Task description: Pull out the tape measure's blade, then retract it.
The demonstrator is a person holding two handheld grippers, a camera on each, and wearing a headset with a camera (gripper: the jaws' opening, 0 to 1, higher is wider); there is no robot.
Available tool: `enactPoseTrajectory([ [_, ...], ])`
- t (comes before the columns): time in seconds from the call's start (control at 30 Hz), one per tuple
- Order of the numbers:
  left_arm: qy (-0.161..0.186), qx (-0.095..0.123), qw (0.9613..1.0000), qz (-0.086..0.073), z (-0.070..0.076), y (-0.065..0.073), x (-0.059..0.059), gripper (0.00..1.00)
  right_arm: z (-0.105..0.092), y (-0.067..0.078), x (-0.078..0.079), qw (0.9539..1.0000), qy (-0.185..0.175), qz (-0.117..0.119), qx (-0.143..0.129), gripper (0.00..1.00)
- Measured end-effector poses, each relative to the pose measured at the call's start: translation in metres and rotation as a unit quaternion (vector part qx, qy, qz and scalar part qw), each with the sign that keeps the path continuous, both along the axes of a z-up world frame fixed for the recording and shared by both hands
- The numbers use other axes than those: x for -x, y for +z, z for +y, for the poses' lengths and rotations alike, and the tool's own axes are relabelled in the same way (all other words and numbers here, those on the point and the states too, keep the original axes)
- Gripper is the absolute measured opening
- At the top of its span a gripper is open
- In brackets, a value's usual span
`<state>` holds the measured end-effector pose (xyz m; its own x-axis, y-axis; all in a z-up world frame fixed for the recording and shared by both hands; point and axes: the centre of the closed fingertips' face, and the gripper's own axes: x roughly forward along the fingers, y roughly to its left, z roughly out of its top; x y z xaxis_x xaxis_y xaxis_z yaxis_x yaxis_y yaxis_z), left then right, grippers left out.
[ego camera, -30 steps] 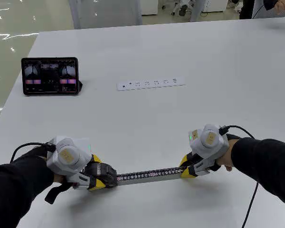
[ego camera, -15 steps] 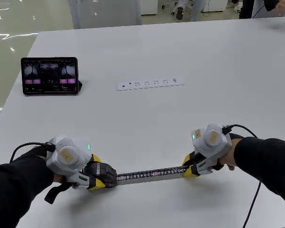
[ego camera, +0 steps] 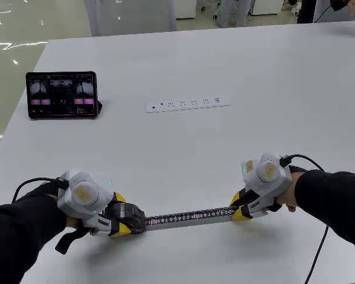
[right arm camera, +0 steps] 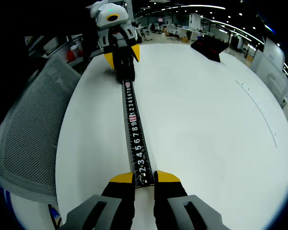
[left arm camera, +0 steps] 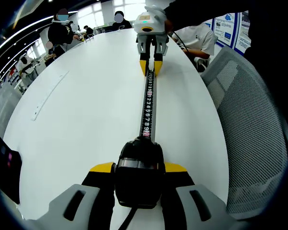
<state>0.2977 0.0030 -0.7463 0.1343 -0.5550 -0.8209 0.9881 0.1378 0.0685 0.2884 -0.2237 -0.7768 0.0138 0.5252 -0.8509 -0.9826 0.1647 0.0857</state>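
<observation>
Far left on the white surface (ego camera: 225, 59) a tablet (ego camera: 62, 94) stands propped with its screen lit. Near left edge: the left gripper (ego camera: 119, 214) has its yellow-tipped jaws clamped on either side of the black tape measure case (ego camera: 132, 218), which sits low on the surface. The blade (ego camera: 189, 217) runs right from the case, straight and flat just above or on the surface; can't tell which. It is dark with light numerals and some red marks. Beyond mid-blade, well apart from it, a white power strip (ego camera: 188, 104) lies flat. At right, the right gripper (ego camera: 236, 208) has its jaws drawn narrow, pinching the blade's end between the yellow tips. A black cable (ego camera: 316, 248) trails off that gripper toward the near edge. The head view gives the whole layout but the digits are too small to read. The left gripper view shows the case top close up, glossy black with a dark window, the blade leaving its mouth with 9 8 7 6 5 readable nearest, plus a grey mesh chair (left arm camera: 249, 120) on the right and seated people (left arm camera: 62, 28) at the far end. The right gripper view shows the blade end from the other side, numerals 1 2 3 4 5 counting away from the jaws, and red digits further on.
</observation>
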Motion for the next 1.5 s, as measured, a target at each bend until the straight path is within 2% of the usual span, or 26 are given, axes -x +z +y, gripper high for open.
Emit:
enactPoseTrajectory([
  [0.9,0.001,0.001,1.0000,-0.001,0.0001,-0.0011,-0.0012,0.32,-0.0092,-0.0001,-0.0002,1.0000,-0.008,0.004,0.002,0.10],
  [1.03,-0.002,-0.008,1.0000,0.001,-0.0001,-0.0020,-0.0017,0.32,-0.0088,-0.0002,-0.0006,0.9999,-0.011,0.004,0.002,0.11],
  [1.23,-0.011,-0.015,0.9998,-0.003,-0.0019,-0.0021,-0.0003,0.32,-0.0081,-0.0007,-0.0007,0.9999,-0.009,0.004,0.014,0.12],
  [1.4,-0.017,-0.020,0.9996,-0.007,-0.0022,-0.0017,-0.0001,0.33,-0.0075,-0.0017,-0.0003,0.9994,0.009,-0.013,0.031,0.12],
  [1.5,-0.017,-0.021,0.9996,-0.005,-0.0026,-0.0004,0.0006,0.33,-0.0081,-0.0018,-0.0006,0.9995,0.002,-0.010,0.029,0.12],
])
